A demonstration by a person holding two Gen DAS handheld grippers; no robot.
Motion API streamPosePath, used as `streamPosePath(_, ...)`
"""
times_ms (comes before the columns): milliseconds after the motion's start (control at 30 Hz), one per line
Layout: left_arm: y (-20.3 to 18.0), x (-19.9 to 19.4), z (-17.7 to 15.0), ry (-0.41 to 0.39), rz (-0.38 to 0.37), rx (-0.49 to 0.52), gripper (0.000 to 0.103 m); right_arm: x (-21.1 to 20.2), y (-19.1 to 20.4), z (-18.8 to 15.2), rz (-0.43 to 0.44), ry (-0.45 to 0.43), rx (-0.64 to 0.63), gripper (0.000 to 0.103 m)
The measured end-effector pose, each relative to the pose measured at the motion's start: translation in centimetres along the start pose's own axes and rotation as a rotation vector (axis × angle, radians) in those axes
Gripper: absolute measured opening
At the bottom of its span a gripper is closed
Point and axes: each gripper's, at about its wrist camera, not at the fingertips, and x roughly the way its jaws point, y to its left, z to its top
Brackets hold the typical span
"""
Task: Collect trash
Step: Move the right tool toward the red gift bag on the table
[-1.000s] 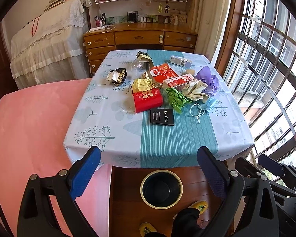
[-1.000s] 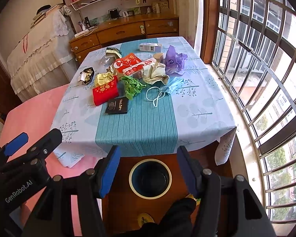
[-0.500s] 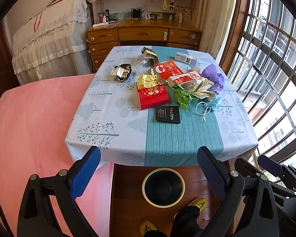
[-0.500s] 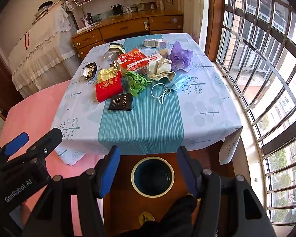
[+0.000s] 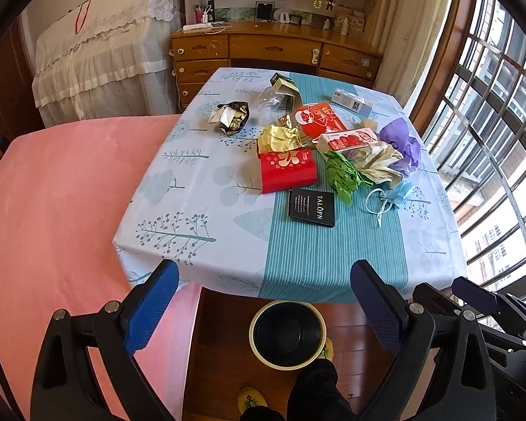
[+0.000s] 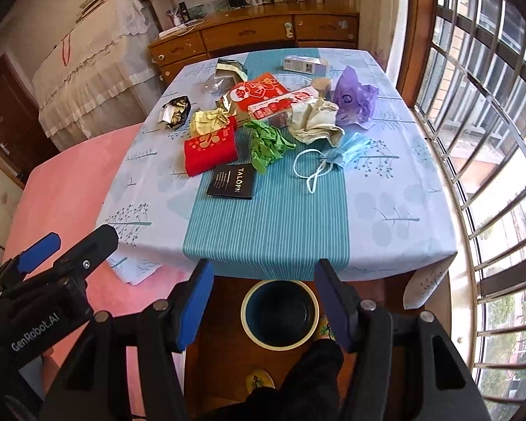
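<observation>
Trash lies on the table (image 5: 200,231) with a blue patterned cloth: a black TALOPN packet (image 5: 312,207), a red box (image 5: 287,171), green crumpled paper (image 5: 343,175), a blue face mask (image 5: 396,193), a purple bag (image 5: 403,140) and gold foil (image 5: 278,137). The same packet (image 6: 232,182) and mask (image 6: 343,151) show in the right wrist view. A dark bin with a cream rim (image 5: 287,333) (image 6: 280,314) stands on the floor below the table's near edge. My left gripper (image 5: 263,305) and right gripper (image 6: 263,301) are open and empty, above the bin.
A pink bed (image 5: 52,210) lies left of the table. A wooden desk with drawers (image 5: 273,52) stands behind it, and barred windows (image 5: 491,122) run along the right. The person's leg and slippers (image 5: 252,398) are by the bin.
Both grippers have moved forward toward the table; the table and trash appear larger and closer. Both stay open and empty.
</observation>
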Motion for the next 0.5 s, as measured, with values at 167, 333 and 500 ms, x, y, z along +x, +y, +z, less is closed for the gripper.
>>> streamPosePath(167, 0.6, 2.2, 1.5, 0.023, 0.061, -0.042, 0.097, 3.1, 0.5, 3.3, 0.105, 0.032, -0.132, 0.060)
streamPosePath(333, 1.7, 4.9, 2.6, 0.063, 0.137, -0.121, 0.097, 7.8, 1.8, 7.0, 0.181, 0.086, -0.350, 0.060)
streamPosePath(500, 3.2, 7.5, 3.1, 0.103, 0.221, -0.222, 0.097, 12.6, 3.5, 9.4, 0.241, 0.157, -0.559, 0.060)
